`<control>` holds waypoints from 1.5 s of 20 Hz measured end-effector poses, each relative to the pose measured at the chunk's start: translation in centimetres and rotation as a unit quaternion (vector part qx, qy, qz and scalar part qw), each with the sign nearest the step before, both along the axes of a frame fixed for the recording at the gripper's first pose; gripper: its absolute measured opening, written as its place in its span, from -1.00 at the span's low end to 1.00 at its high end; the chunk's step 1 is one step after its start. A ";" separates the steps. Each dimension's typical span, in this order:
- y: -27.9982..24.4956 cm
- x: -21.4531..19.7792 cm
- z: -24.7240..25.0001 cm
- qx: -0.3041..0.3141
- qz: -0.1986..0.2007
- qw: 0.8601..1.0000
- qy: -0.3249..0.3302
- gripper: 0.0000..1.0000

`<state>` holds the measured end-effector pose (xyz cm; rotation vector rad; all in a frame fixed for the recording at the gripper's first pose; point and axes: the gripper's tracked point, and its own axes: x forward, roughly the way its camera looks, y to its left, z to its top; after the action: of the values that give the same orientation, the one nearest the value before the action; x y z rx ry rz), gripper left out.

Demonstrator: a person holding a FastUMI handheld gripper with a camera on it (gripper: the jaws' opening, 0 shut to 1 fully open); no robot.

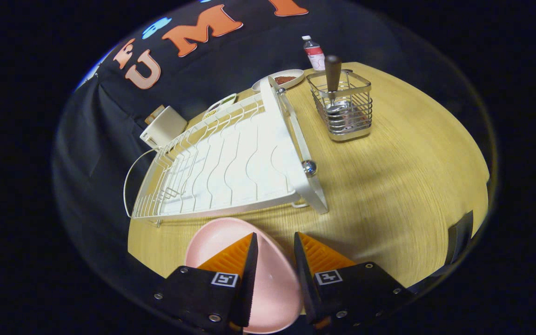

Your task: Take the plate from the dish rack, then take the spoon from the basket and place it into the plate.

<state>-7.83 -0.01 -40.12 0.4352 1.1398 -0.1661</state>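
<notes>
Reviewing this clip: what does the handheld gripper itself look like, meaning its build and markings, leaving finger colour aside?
The gripper has two wedge-shaped fingers that taper to points, with ridged, grooved inner faces. Each finger sits on a black angular block fixed with round silver screws. Each block carries a small square black-and-white tag near the finger's base. No cable or sleeve can be made out.

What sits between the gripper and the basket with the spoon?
In the gripper view, only bare wooden table lies between the gripper and the basket holding the spoon. The dish rack stands beside that path. The pink plate is between the open fingers.
</notes>
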 end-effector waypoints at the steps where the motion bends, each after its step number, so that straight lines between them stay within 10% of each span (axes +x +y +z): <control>1: -0.2 0.1 0.1 -0.001 0.000 1.000 -0.002 -0.02; 21: -8.1 5.3 12.6 -0.163 0.054 0.965 -0.199 0.73; 30: -12.6 10.5 8.9 -0.266 0.040 0.935 -0.232 0.62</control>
<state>2.69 -12.61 -31.24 -0.0610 0.6075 -0.2756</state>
